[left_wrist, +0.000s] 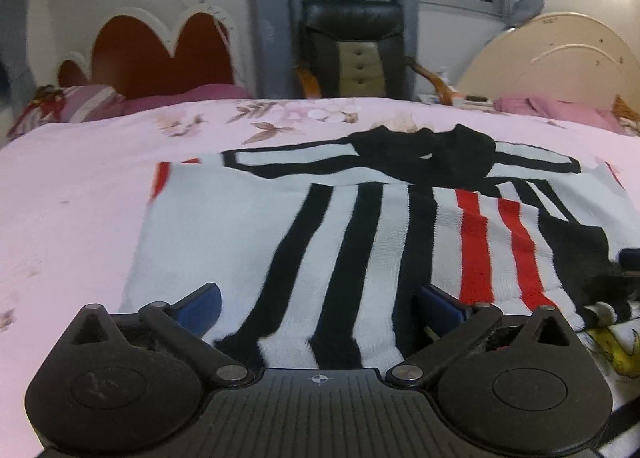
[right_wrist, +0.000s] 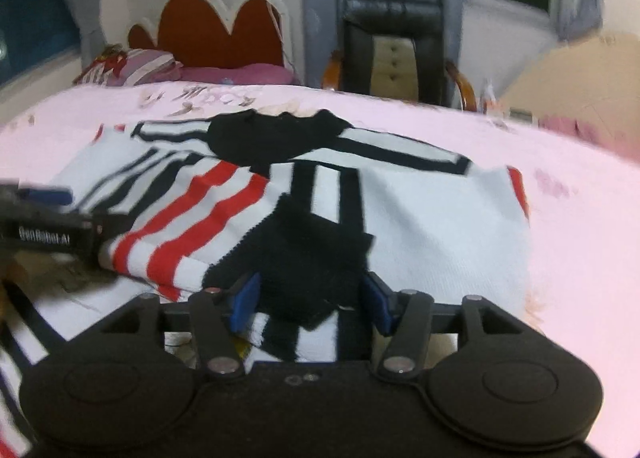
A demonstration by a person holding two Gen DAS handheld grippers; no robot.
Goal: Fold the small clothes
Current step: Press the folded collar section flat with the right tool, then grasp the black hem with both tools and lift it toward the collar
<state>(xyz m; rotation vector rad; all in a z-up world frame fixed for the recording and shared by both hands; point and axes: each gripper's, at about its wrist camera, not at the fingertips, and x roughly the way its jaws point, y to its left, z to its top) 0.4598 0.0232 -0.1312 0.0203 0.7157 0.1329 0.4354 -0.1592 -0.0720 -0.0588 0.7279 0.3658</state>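
Observation:
A small white knit sweater (left_wrist: 240, 242) with black and red stripes lies flat on the pink bedspread (left_wrist: 72, 194), its black collar (left_wrist: 432, 154) at the far side. My left gripper (left_wrist: 320, 308) stands wide open over the near hem, blue pads either side of the black stripes and gripping nothing. In the right wrist view the sweater (right_wrist: 440, 218) has a sleeve folded across its front. The sleeve's black cuff (right_wrist: 308, 258) lies between the blue pads of my right gripper (right_wrist: 313, 304), which is open. The left gripper (right_wrist: 44, 236) shows at that view's left edge.
The bedspread (right_wrist: 580, 258) reaches to every side of the sweater. A second striped garment (right_wrist: 24, 354) lies under the sweater's near edge. Behind the bed stand a black chair (left_wrist: 352, 50), a red headboard (left_wrist: 160, 54) and pillows (left_wrist: 80, 106).

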